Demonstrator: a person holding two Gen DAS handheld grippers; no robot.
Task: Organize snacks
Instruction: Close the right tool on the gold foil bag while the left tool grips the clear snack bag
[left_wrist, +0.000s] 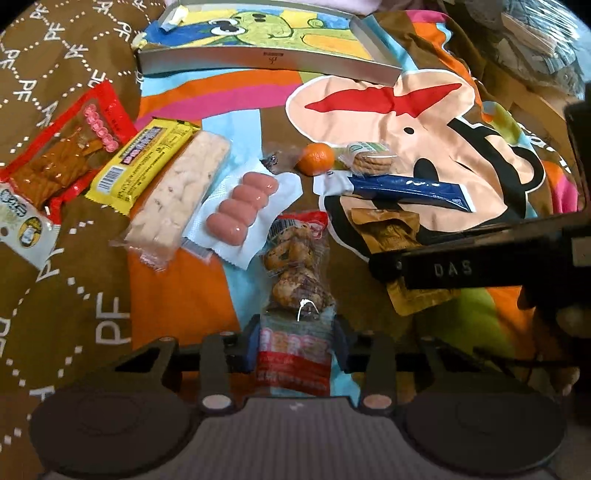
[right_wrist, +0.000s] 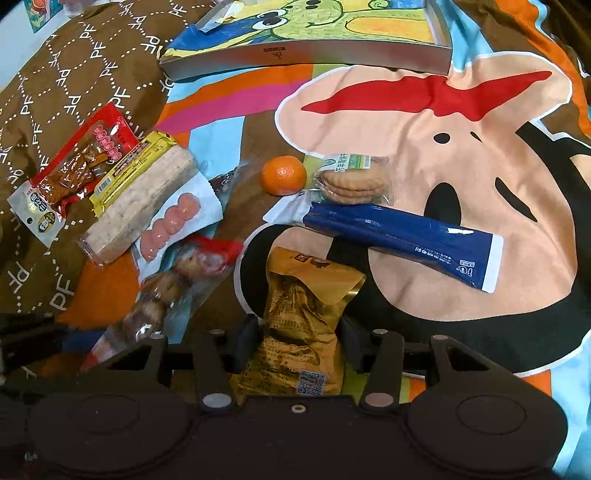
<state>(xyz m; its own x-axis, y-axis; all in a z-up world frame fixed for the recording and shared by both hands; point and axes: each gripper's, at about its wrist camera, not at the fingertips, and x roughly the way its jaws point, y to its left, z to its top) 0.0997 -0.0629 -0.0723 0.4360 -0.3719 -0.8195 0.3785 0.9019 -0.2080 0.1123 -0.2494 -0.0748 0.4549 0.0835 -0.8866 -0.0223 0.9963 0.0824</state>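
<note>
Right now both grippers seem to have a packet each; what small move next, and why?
Probably lift the left gripper with its clear red-ended snack bag and place it beside the sausage pack, extending the row. The right gripper already holds the gold pouch, which can follow.

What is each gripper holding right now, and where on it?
The left gripper pinches the clear snack bag across its red printed end. The right gripper clamps the gold packet around its middle, the top standing free.
</note>
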